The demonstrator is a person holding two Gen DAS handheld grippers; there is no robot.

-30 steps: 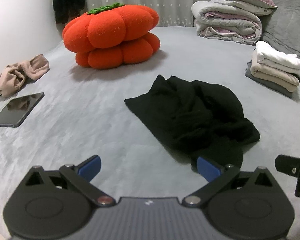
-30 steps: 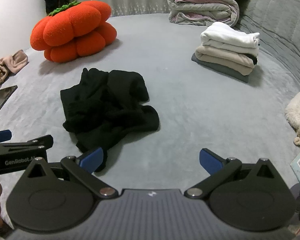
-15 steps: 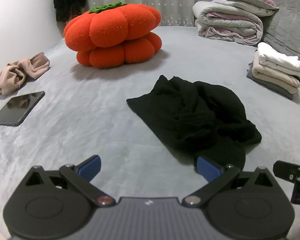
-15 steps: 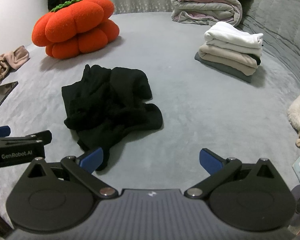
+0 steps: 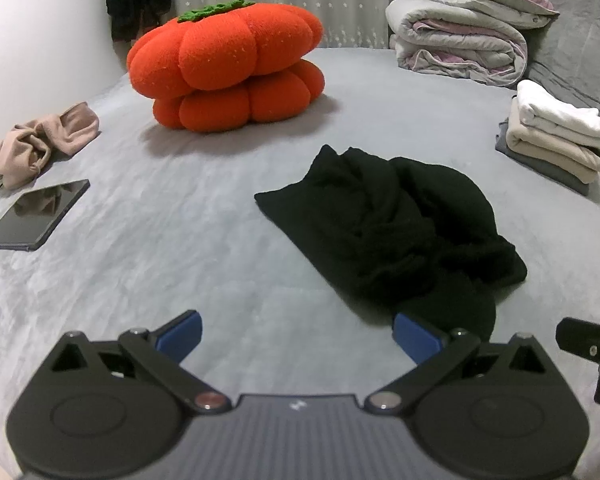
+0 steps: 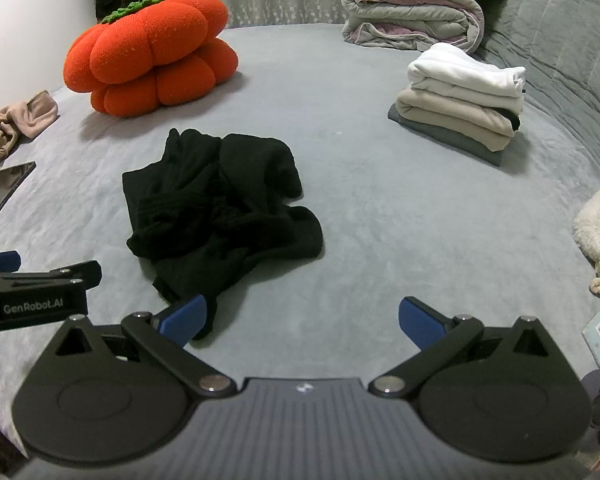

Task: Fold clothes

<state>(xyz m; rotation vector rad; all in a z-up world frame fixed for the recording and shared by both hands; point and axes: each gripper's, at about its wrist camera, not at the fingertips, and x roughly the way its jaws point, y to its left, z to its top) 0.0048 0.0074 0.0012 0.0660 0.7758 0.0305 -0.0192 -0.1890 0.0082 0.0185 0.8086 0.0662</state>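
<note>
A crumpled black garment [image 5: 384, 220] [image 6: 220, 208] lies in a heap on the grey bed [image 5: 180, 220] [image 6: 400, 208]. My left gripper [image 5: 298, 334] hovers open just short of its near edge, and its right blue pad [image 5: 414, 338] sits close to the cloth. My right gripper [image 6: 302, 318] is open too, its left blue pad [image 6: 184, 318] next to the garment's near tip. Neither gripper holds anything. The left gripper's black body [image 6: 36, 292] shows at the left edge of the right wrist view.
A stack of folded clothes [image 5: 556, 136] [image 6: 464, 100] sits at the right. An orange pumpkin cushion [image 5: 228, 68] [image 6: 152, 52], a rolled duvet [image 5: 460, 40] and pillow lie at the back. At the left lie a pink garment [image 5: 44, 140] and a phone [image 5: 36, 214].
Both grippers have crept a little forward toward the black garment and stay open. The garment has not moved.
</note>
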